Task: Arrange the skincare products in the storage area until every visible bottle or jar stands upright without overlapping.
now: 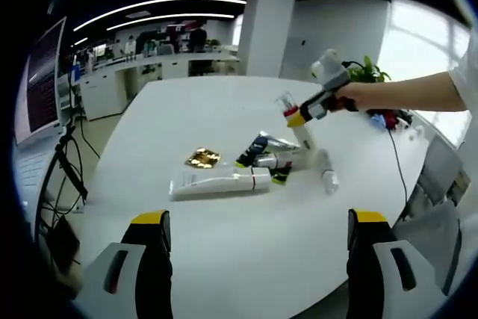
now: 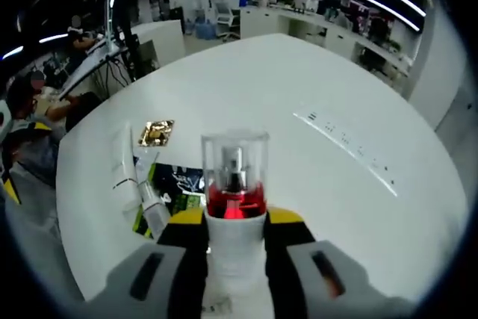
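The white pump bottle [image 2: 234, 218] with a red collar and clear cap sits dead centre in the lower half of the right gripper view, clamped between the jaws of the right gripper [image 2: 236, 238], which are closed snugly on its body. In the left gripper view the same bottle [image 1: 297, 123] hangs right of centre, tilted, its base low over the white table [image 1: 224, 252] and possibly touching it; I cannot tell which.

Just left of it and below lies the rest of the pile: a long white tube [image 1: 220, 182] on its side, a dark tube [image 1: 252, 149] leaning across another item, a small white bottle [image 1: 326, 172] lying flat, and a gold sachet [image 1: 202, 158] slightly apart at the left.

The left gripper [image 1: 258, 248] shows its jaws spread wide at the bottom of its view, gripping nothing, well back from the pile.

The step in hand looks like standing this bottle upright. The next move calls for levelling it, planting its base on bare table beside the pile, then releasing.
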`<state>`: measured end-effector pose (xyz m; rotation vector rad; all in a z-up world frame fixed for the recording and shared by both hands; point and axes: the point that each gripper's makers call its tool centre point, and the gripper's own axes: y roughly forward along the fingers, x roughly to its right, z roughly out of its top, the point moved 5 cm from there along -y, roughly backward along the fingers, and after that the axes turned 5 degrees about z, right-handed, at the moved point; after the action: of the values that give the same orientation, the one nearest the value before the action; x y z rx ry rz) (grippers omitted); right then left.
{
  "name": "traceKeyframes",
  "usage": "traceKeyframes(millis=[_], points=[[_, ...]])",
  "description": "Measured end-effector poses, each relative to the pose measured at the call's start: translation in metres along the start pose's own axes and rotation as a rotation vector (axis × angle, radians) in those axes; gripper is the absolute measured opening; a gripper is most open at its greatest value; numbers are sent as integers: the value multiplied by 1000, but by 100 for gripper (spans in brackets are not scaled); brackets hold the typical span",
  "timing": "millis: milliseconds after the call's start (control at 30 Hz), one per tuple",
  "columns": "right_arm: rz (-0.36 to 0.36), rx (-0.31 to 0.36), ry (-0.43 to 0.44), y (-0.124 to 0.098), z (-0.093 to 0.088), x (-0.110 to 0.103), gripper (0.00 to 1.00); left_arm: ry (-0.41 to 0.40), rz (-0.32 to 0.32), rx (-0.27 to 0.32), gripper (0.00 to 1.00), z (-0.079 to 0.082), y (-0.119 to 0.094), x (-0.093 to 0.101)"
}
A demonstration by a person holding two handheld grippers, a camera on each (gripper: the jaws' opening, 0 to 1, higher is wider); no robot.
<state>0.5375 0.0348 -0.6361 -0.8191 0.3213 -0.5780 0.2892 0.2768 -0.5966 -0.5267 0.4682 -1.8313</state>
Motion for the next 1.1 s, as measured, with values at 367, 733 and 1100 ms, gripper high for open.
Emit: traceKeyframes(millis=[367,733,1100], points=[[-17,65,31,-19,-3,-1,27,18,-27,0,97,3,4,8],[-2,167,66,-47,-1,-29,27,33,-53,-7,96,2,10,17],[-11,255,67,-77,1,-66,27,75,-102,14,94,13,28,43]])
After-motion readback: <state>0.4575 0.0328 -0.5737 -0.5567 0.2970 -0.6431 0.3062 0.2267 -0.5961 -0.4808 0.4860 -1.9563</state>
